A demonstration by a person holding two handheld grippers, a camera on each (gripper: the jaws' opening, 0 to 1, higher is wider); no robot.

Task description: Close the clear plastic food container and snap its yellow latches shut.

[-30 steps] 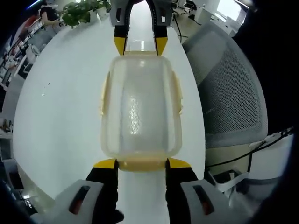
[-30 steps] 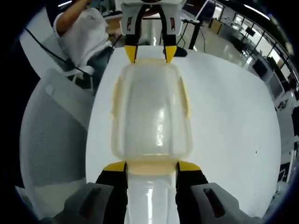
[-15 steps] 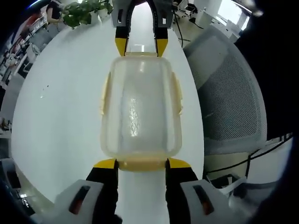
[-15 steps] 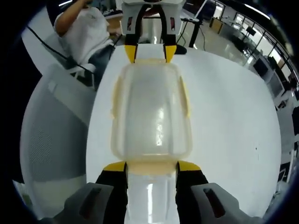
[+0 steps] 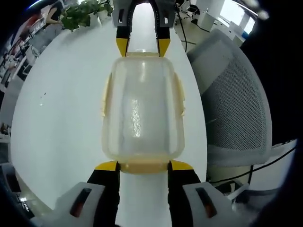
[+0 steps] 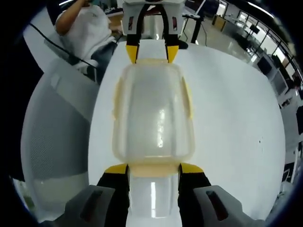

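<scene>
The container (image 5: pixel 142 111) lies on the white tabletop (image 5: pixel 61 118), lid on, its long axis running between the two grippers. In the left gripper view, the left gripper (image 5: pixel 143 166) sits at the container's near short end: its yellow-tipped jaws stand apart, one at each corner of that end, with the near yellow latch (image 5: pixel 143 166) lying in the gap between them. The tips touch or nearly touch the container's rim; the jaws grip nothing. At the container's far end the right gripper (image 5: pixel 143 46) faces in the same way, jaws spread to either side of the far latch.

The right gripper view shows the mirror of this: the right gripper (image 6: pixel 154 169) has its jaws spread at the container's (image 6: pixel 152 111) near end with a latch (image 6: pixel 154 169) between them, and the left gripper (image 6: pixel 152 52) brackets the far end.

The side latches (image 5: pixel 179 94) lie along the container's long edges. Beside the tabletop, past one long side of the container, stands a grey mesh chair (image 5: pixel 234 109). Beyond the container's far end a plant (image 5: pixel 80 12) shows at the tabletop's edge, and in the right gripper view a person (image 6: pixel 87 35) in white sits beyond the chair (image 6: pixel 57 142).
</scene>
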